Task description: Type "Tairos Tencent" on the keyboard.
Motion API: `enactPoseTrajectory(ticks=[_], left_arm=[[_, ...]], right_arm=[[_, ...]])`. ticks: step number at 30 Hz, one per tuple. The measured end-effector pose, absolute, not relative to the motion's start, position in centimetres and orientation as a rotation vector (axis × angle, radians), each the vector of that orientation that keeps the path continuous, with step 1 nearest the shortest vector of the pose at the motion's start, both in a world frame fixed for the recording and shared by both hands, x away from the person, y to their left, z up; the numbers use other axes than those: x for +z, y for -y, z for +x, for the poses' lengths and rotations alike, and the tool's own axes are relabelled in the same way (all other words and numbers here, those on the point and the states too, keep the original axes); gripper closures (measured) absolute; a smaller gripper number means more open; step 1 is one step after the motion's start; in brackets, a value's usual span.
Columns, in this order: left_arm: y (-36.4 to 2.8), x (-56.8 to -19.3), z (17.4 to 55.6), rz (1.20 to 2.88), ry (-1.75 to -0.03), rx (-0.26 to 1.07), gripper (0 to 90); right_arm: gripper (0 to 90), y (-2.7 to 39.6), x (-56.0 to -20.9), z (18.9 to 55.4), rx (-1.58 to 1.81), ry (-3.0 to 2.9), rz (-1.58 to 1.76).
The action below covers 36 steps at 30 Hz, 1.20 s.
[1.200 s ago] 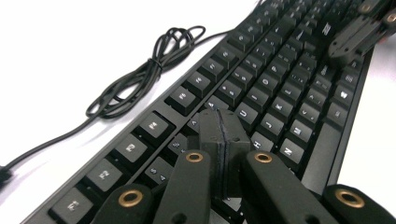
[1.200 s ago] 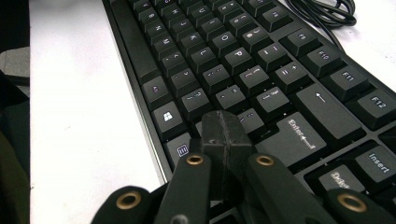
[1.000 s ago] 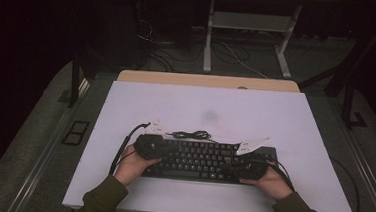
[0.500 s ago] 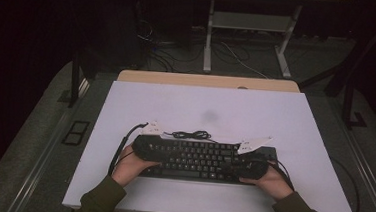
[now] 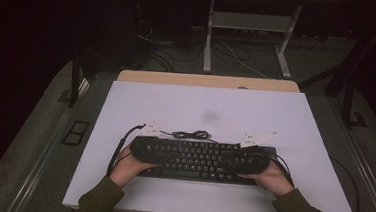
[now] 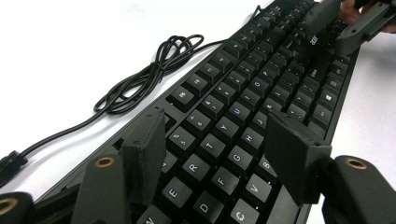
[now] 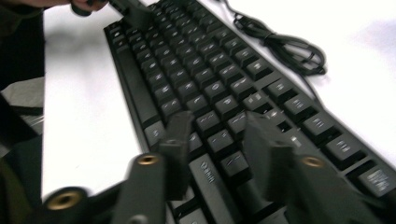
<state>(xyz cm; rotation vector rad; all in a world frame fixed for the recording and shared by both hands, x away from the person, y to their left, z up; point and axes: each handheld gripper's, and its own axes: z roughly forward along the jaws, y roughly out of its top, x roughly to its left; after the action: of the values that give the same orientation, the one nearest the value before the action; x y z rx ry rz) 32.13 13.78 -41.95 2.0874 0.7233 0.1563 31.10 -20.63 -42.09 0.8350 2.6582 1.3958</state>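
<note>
While the black keyboard (image 5: 200, 159) lies flat on the white worktop (image 5: 225, 113), left gripper (image 6: 215, 144) and right gripper (image 7: 217, 140) over its ends, jaws just opening, gripping nothing.

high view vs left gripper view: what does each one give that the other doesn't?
High view alone: the whole white table, the wooden desk edge behind it, the floor cables, both forearms in green sleeves, and the left gripper and right gripper sitting over the two ends of the keyboard.

Left gripper view alone: readable key legends, and its own fingers spread apart above the keys after just opening, nothing pinched between them.

Shared: the black keyboard, its coiled cable, the white tabletop, the right gripper.
</note>
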Motion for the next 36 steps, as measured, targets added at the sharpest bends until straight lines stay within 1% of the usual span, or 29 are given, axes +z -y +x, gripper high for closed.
enactPoseTrajectory(ticks=[4, 7, 15, 24, 26, 27, 33, 36], left_arm=[[-14.1, -41.9, 31.9, 2.074, -0.725, 0.162, 36.6], [-14.4, -42.0, 31.7, 2.07, -0.73, 0.164, 36.2], [-15.2, -42.0, 31.5, 2.061, -0.746, 0.172, 37.2], [-15.6, -42.0, 31.6, 2.058, -0.759, 0.185, 41.3], [-15.7, -42.0, 31.6, 2.058, -0.764, 0.195, 45.2], [-15.8, -42.0, 31.7, 2.058, -0.769, 0.197, 48.8], [-15.9, -42.3, 32.0, 2.076, -0.793, 0.198, 76.7], [-15.8, -42.6, 32.1, 2.094, -0.79, 0.188, 87.4]], right_arm=[[45.3, 20.4, -41.8, 31.4, 1.415, -2.624, 0.844], [40.6, 20.2, -41.7, 31.5, 1.414, -2.61, 0.838], [37.4, 19.3, -41.3, 32.4, 1.44, -2.593, 0.852], [36.1, 17.8, -40.9, 33.4, 1.462, -2.581, 0.842], [35.9, 17.5, -40.9, 33.4, 1.465, -2.584, 0.837], [35.8, 17.4, -41.0, 33.4, 1.461, -2.59, 0.829], [35.6, 17.2, -41.2, 33.3, 1.448, -2.605, 0.82], [35.6, 17.2, -41.2, 33.3, 1.448, -2.604, 0.827]])
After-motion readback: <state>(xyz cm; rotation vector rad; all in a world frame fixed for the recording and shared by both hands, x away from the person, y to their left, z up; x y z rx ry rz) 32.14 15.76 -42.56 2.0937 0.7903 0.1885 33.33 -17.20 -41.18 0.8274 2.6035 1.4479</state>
